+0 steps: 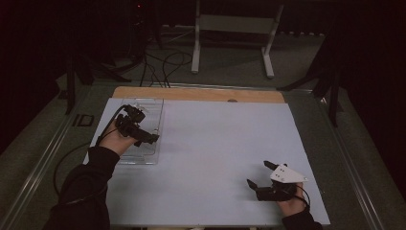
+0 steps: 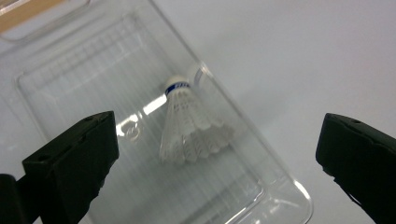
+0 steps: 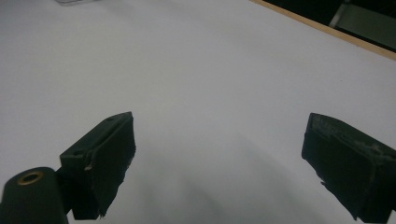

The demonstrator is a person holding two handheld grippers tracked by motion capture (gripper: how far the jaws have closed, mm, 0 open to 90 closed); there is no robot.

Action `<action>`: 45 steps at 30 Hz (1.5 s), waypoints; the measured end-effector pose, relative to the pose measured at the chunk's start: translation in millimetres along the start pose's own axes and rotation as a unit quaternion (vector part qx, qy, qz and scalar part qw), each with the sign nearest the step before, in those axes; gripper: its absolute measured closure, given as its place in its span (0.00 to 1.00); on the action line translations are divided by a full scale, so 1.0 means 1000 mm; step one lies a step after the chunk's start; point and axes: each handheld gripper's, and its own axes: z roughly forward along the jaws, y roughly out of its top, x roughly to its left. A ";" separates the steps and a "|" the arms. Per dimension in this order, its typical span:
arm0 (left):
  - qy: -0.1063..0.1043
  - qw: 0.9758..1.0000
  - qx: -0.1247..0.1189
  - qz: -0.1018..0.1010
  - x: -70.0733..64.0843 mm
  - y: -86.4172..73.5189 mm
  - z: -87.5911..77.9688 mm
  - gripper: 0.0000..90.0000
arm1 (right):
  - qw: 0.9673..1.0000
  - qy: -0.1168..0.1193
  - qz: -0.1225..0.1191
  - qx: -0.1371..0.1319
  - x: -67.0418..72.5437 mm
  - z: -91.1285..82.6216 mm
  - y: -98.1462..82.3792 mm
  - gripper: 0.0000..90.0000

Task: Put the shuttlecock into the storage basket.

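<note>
Shuttlecock [image 2: 186, 122] lies on its side inside clear tray [image 1: 154, 125], cork end twd tray's far wall. L gripper [image 2: 215, 154] just above tray, jaws wide, nothing held. R gripper [image 1: 258, 173] well apart from tray over white tabletop [image 1: 215, 139], jaws wide, empty.

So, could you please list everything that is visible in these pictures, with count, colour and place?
shuttlecock: one, white with a blue band under its cork, lying on its side inside the tray
tray: one, clear plastic, at the far left of the sheet
sheet: one, white, covering the table top
table: one, wooden edge showing at the far side
stand: one, white frame, on the floor beyond the table
cables: several, black, on the floor beyond the table
left gripper: one, black, jaws wide open above the tray, nothing between them
right gripper: one, black with a grey plate, jaws open over the bare sheet, near right
sleeves: two, dark, bottom edge
</note>
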 end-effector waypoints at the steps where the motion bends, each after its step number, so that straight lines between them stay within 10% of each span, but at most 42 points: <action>1: -0.003 1.000 -0.006 0.000 -0.001 0.001 -0.001 0.00 | 1.000 0.000 0.000 0.000 0.000 0.000 0.000 0.11; 12: -0.056 0.996 -0.068 0.016 -0.008 0.006 -0.010 0.00 | 1.000 0.002 0.001 0.001 0.000 0.000 0.000 0.11; 45: -0.072 0.981 -0.129 0.122 -0.069 0.018 0.010 0.00 | 1.000 0.004 0.007 0.004 0.000 0.001 -0.001 0.11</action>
